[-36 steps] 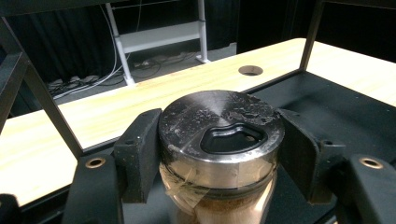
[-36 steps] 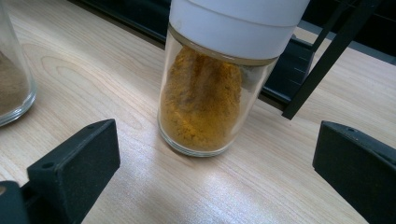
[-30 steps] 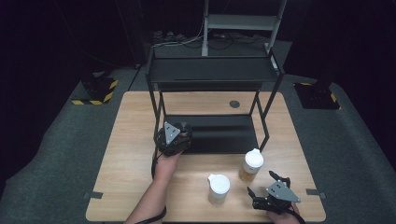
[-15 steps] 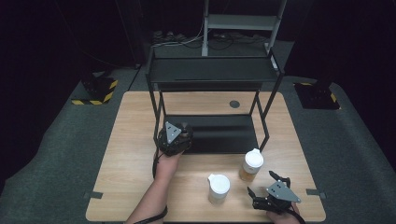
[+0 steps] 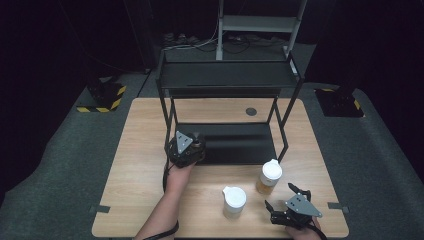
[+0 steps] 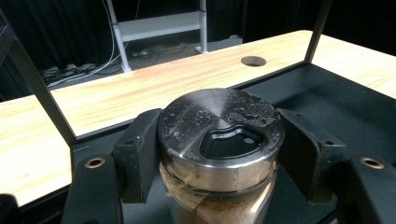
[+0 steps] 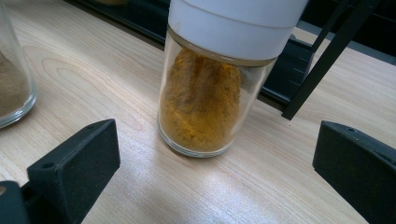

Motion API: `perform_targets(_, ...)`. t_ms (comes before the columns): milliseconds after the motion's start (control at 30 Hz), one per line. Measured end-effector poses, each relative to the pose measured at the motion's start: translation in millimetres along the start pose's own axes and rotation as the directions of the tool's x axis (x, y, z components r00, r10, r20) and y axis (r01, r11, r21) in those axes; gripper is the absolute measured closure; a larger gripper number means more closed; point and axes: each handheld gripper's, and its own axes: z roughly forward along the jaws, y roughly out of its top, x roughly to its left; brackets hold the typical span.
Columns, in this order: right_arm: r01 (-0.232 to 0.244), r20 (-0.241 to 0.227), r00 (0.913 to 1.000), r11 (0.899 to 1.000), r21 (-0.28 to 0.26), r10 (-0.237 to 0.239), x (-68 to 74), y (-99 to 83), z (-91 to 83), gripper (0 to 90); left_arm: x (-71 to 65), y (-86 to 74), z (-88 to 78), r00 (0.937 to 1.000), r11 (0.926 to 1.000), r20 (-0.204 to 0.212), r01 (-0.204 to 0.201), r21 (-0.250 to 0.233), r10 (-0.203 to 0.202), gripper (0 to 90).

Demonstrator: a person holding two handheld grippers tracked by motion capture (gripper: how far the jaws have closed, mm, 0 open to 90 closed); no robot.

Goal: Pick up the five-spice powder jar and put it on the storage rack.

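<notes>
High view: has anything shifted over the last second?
Nothing visibly changed. The left gripper stays shut on the metal-lidded jar at the rack's lower shelf; the right gripper stays open near the two white-lidded jars.

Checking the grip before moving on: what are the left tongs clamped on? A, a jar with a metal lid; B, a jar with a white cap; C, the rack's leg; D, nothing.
A: in the left gripper view the left tongs press both sides of the metal-lidded jar.
</notes>
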Motion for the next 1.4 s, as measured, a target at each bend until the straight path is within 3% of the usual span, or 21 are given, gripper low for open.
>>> perform_targets(467,0.002,0.000,1.0000,1.000,0.000,-0.002,0.2,0.0,0.0,0.0,-0.7,-0.7,0.4,1.0000,1.0000,-0.002,-0.006,-0.001,0.006,33.4)
perform_targets(1400,0.001,-0.002,1.0000,1.000,-0.002,-0.001,-0.5,-0.4,-0.2,0.0,-6.8,5.1,-3.5,0.9994,0.9992,-0.019,-0.031,-0.024,0.031,22.8)
